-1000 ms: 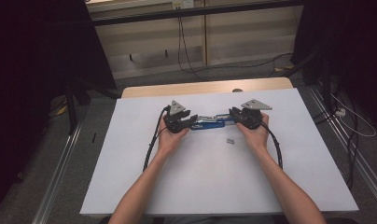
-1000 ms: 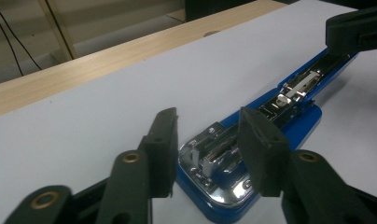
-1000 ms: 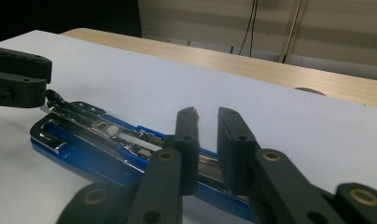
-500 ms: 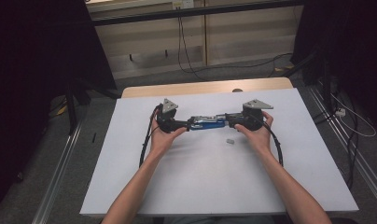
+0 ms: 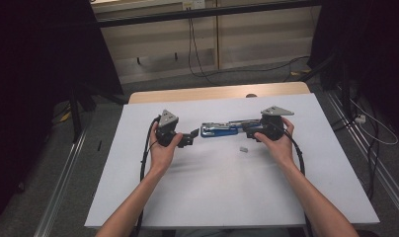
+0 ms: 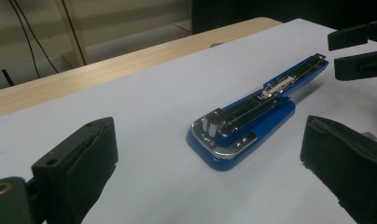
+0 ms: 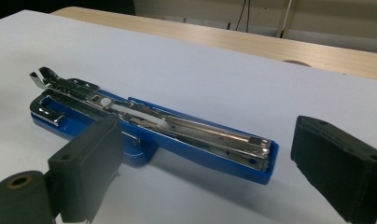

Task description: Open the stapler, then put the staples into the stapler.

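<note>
Your blue stapler [image 5: 219,130] lies flat on the white tabletop [image 5: 212,192], opened out full length, roughly midway between left and right and toward the far side. Your left gripper [image 5: 191,138] sits just left of it, jaws spread wide with nothing between them; they have just been opening, and the stapler is clear of them. Your right gripper [image 5: 247,129] is at the stapler's right end, its jaws also just opened and pressing on nothing, though the blue arm lies close in front of them.

By the look of things, the opening-out is done and both grips are released. What is left (probably loading staples, then folding it shut) has not started, and a small grey piece [image 5: 243,149] lies near the stapler, toward you, untouched.

The high view gives you the layout and that small piece. The left gripper view shows the stapler's [image 6: 252,119] chromed head end near, while the right gripper view shows the metal staple channel [image 7: 191,128] lying open along the stapler [image 7: 144,135].
</note>
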`<state>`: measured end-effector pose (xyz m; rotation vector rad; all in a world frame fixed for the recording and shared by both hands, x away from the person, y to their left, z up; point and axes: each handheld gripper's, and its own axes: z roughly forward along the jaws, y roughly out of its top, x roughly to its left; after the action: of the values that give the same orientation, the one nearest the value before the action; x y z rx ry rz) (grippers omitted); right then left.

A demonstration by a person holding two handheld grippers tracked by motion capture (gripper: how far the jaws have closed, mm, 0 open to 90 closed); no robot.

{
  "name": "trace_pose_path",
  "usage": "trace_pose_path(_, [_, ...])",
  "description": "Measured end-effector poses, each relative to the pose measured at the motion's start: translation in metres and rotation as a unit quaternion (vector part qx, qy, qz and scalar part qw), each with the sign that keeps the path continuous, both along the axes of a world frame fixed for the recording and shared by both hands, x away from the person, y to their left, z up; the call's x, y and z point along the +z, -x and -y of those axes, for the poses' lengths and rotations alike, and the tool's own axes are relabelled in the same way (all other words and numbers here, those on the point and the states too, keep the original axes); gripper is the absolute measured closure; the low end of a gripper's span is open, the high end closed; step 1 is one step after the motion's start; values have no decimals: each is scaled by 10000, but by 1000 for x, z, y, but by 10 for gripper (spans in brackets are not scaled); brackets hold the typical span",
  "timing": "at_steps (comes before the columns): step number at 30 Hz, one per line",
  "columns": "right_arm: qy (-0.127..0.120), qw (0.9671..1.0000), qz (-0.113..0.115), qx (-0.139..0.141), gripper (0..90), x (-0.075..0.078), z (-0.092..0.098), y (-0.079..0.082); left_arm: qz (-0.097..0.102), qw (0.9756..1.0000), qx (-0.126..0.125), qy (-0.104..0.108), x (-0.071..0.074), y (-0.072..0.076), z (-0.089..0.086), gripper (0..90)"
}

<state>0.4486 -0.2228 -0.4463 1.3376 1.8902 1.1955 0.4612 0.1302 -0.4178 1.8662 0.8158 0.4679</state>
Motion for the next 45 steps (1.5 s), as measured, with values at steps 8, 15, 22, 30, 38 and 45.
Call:
trace_pose_path(8, [98,9999,-45,67,79,6,11,10,85,9997,-176,166,1,17,-12,34])
trace_pose_path(15, [69,9997,-129,214,90,3,16,15,-11,9998,-174,59,-10,25,-15,34])
trace_pose_path(22, [-16,9993,-199,309,82,7,16,21,38,9998,61,-169,-13,35,-19,40])
trace_pose_path(30, [-23,9969,-374,688,93,11,10,22,35,10000,9,24,-13,47,-30,43])
trace_pose_path(38, [-81,9932,-679,947,94,10,10,22,195,9998,96,-29,-15,68,-40,44])
trace_pose_path(45, [19,9884,-888,1230,71,16,6,25,200,9997,108,63,-12,87,-52,44])
